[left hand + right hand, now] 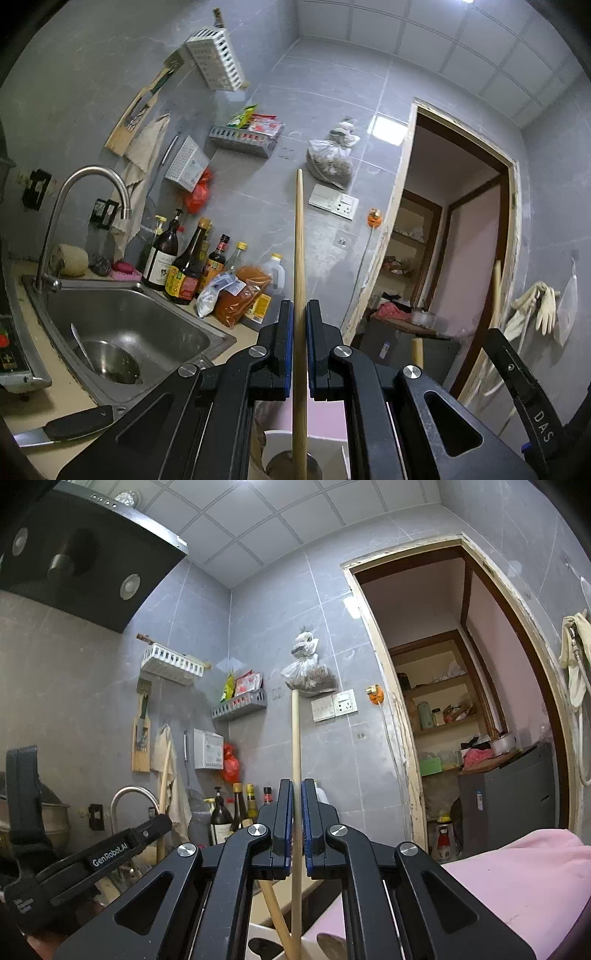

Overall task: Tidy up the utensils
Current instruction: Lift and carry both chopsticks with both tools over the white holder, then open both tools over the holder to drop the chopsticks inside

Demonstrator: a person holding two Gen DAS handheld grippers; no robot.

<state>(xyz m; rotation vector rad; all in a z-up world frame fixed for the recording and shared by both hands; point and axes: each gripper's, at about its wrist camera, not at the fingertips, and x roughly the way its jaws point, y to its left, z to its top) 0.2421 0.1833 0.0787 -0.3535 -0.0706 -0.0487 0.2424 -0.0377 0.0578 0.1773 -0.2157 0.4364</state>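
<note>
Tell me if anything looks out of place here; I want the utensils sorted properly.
One thing: a knife lies flat on the counter beside the sink, and a spoon sits in the basin. Otherwise, each gripper, left gripper and right gripper, grips a wooden stick upright.

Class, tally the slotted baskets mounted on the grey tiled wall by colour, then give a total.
White: 2, the upper white basket and the lower white basket
Grey: 1, the grey basket
Total: 3
</note>
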